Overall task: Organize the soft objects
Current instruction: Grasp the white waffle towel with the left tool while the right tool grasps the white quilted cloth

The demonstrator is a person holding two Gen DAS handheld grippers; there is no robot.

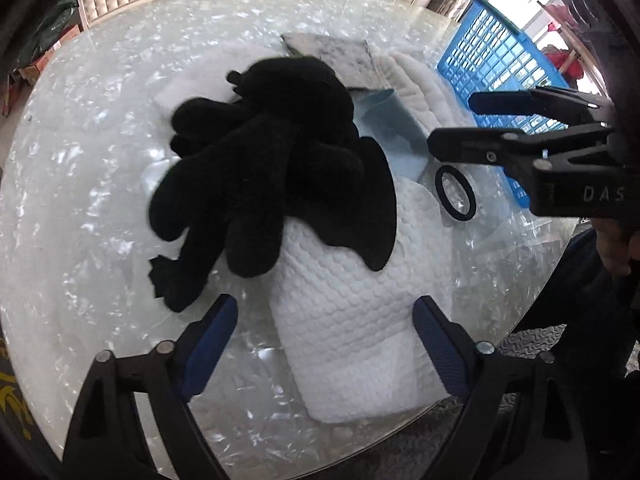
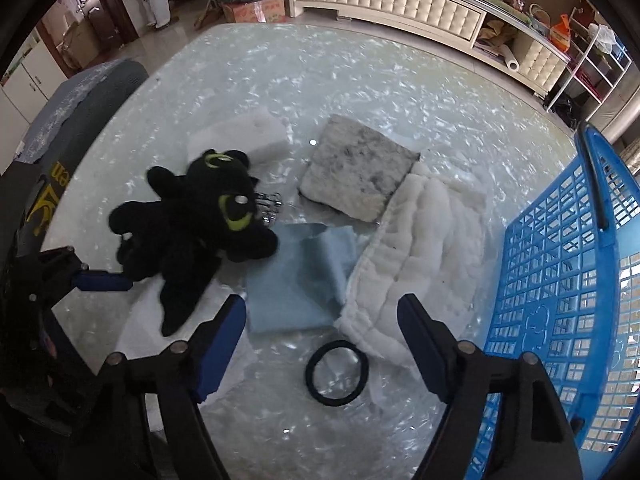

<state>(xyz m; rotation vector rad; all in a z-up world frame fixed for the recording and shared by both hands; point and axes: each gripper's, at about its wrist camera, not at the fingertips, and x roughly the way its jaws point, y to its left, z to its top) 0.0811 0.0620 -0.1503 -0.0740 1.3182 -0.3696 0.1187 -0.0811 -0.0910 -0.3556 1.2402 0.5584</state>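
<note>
A black plush dragon (image 1: 272,160) lies across the far end of a white waffle towel (image 1: 352,320) on the table. My left gripper (image 1: 326,344) stands open over the towel's near end, one finger on each side, pads clear of it. My right gripper (image 2: 322,336) is open above a black hair ring (image 2: 336,400), with a light blue cloth (image 2: 296,280) and a white fluffy cloth (image 2: 420,248) just beyond. The plush (image 2: 192,220) shows green eyes in the right wrist view. A speckled grey pad (image 2: 356,172) and a white foam block (image 2: 244,136) lie further back.
A blue plastic basket (image 2: 560,300) stands at the table's right edge, beside the fluffy cloth. The table (image 2: 320,80) has a glossy white marbled top. A small metal clip (image 2: 270,204) lies by the plush's head. A chair back (image 2: 92,92) rises at the left.
</note>
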